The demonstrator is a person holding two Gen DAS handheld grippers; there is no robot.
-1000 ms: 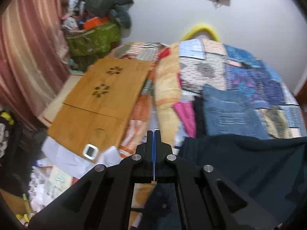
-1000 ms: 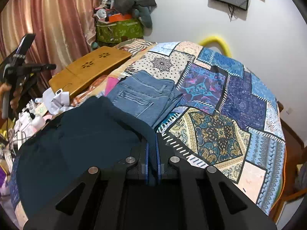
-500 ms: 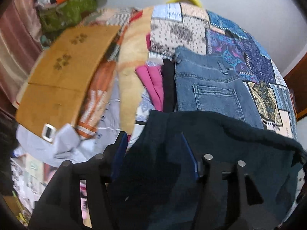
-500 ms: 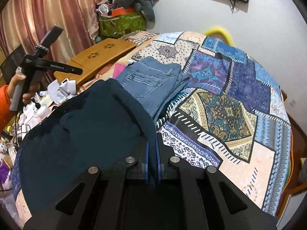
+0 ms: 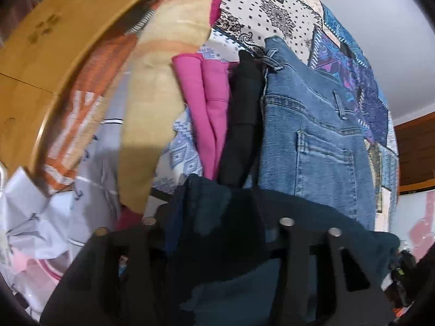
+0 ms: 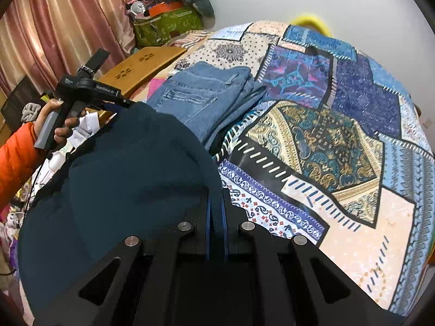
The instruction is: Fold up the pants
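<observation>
Dark teal fleece pants point(image 6: 122, 176) lie spread over the near side of the bed. My right gripper point(image 6: 216, 212) is shut on their right edge, with a strip of the cloth pinched between its blue pads. My left gripper point(image 5: 217, 217) points steeply down over the pants' left corner point(image 5: 206, 206). Its jaws are closing, with a bunch of the cloth standing between them. I do not see the pads pressing on it. The right wrist view shows the left gripper point(image 6: 117, 103) at the pants' far left corner, held by a hand point(image 6: 58, 125) in an orange sleeve.
Folded blue jeans point(image 5: 307, 141) lie just beyond the pants on the patchwork bedspread point(image 6: 326, 135), with a black garment point(image 5: 242, 114) and a pink one point(image 5: 206, 103) to their left. A wooden lap table point(image 5: 54, 40) and white clutter point(image 5: 32, 217) crowd the left side.
My left gripper dropped and tilted down onto the pants' left corner; its jaws went from shut to wide apart, then narrower around the cloth. The right gripper sank a little, still shut.
</observation>
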